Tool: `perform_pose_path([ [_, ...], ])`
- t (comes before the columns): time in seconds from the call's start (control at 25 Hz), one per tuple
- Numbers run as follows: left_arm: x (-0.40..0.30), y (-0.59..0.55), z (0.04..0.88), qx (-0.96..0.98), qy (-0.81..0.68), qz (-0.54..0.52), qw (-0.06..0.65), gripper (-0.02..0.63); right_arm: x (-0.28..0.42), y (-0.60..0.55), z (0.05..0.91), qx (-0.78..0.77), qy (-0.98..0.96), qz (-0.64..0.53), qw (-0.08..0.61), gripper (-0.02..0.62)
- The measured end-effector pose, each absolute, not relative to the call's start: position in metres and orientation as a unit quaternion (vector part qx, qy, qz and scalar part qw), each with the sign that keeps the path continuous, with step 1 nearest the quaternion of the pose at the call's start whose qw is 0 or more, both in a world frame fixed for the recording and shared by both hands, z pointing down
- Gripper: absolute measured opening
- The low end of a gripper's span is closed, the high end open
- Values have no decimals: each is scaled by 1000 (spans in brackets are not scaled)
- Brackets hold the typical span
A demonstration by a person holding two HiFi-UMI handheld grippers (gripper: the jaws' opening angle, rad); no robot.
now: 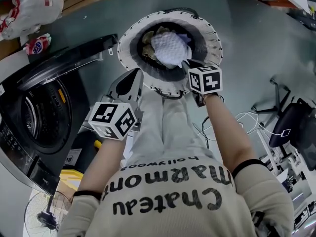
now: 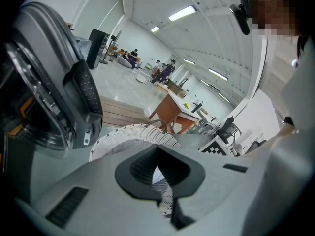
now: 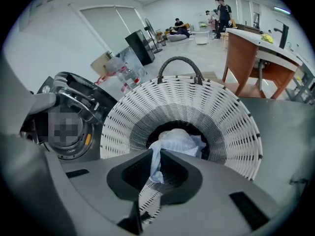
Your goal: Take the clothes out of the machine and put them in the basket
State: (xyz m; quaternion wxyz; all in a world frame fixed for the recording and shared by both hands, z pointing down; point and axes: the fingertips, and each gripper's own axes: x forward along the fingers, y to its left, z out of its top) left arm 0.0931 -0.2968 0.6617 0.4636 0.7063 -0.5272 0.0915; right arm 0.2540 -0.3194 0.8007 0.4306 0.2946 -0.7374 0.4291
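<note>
- A round white lattice basket point(image 1: 129, 39) point(image 2: 130, 134) point(image 3: 221, 112) with a dark arched handle point(image 3: 178, 60) stands on the grey floor point(image 1: 247, 43). It is just beside a dark front-loading washing machine point(image 1: 19, 147), whose door point(image 1: 69, 60) point(image 2: 59, 82) hangs open.
- The right gripper point(image 1: 186, 64) point(image 3: 157, 154) points steeply down over the basket's mouth. Its jaws are clenched on a corner of a pale, white textured cloth point(image 1: 170, 48) point(image 3: 178, 140), and the rest of the cloth lies heaped in the basket's dark bottom.
- Beside that cloth lie a beige garment point(image 1: 148, 48) and a lilac garment point(image 1: 185, 36). Both are mostly covered and only their edges show.
- The left gripper point(image 1: 134, 79) point(image 2: 158, 154) is at the basket's near rim, with its jaws pressed together and nothing between them. Only basket lattice shows through the slit below the tips.
- In the head view the machine's drum point(image 1: 47, 115) is too dark to make out what is inside. In the right gripper view a mosaic patch covers the opening.
- In the head view both grippers and the person's arms hide the basket's near rim. The left gripper view catches only a slice of the rim.
- The person's beige printed top point(image 1: 173, 201) fills the bottom of the head view and hides the floor there.
</note>
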Motion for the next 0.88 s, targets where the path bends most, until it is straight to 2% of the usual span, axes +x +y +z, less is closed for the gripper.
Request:
perform_pose_path([
  [0.6,113,-277,674,703,-518,103,476,8,295,-281,847,309,-675,472,476,57],
  [0.8,119,-273,673,700,-526,102,472,8,296,-281,849,321,-677,476,459,64],
  [0.88,123,-271,670,705,-527,108,461,8,298,-287,846,341,-682,467,448,90],
])
